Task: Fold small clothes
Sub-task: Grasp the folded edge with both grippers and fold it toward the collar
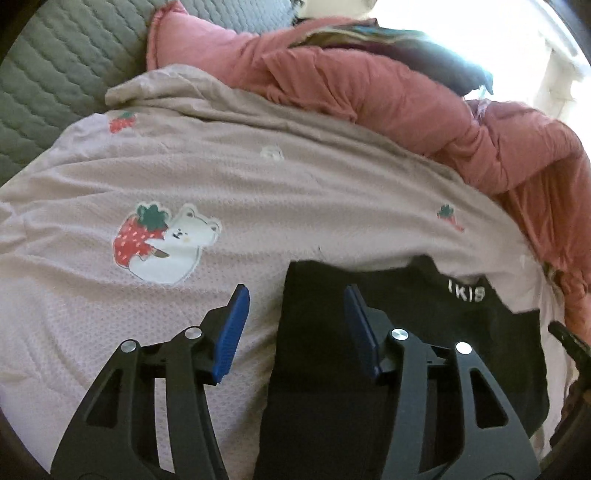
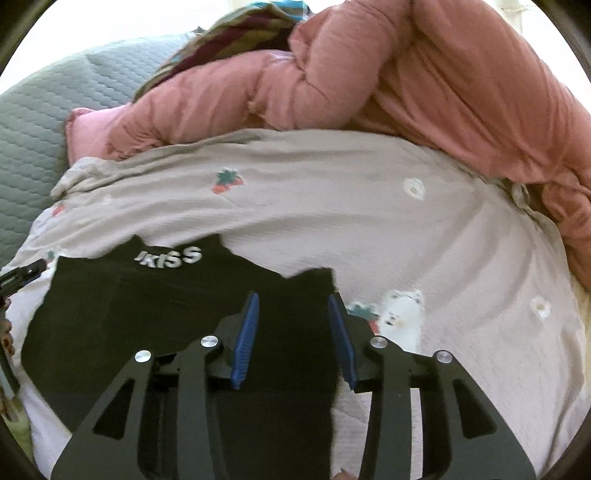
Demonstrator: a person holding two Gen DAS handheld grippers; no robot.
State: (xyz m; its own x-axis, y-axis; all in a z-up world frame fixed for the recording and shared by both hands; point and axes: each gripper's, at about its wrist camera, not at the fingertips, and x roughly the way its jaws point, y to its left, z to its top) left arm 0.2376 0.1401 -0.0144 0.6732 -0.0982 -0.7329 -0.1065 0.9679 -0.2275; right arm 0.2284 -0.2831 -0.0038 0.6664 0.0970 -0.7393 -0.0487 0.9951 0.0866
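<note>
A small black garment [image 1: 417,325] with white lettering lies flat on a pale pink blanket [image 1: 258,192]; it also shows in the right wrist view [image 2: 140,306]. My left gripper [image 1: 295,295] is open, hovering over the garment's left edge, one finger over the blanket, one over the black cloth. My right gripper [image 2: 293,301] is open above the garment's right part, near a notch in its far edge. Neither holds anything. The right gripper's tip [image 1: 569,338] shows at the left wrist view's right edge, and the left gripper's tip [image 2: 22,275] at the right wrist view's left edge.
The blanket has a strawberry-and-bear print [image 1: 162,240]. A bunched coral-pink quilt [image 1: 388,85] lies along the far side, with dark striped cloth [image 2: 236,33] on it. A grey quilted cover [image 1: 55,85] is at the far left.
</note>
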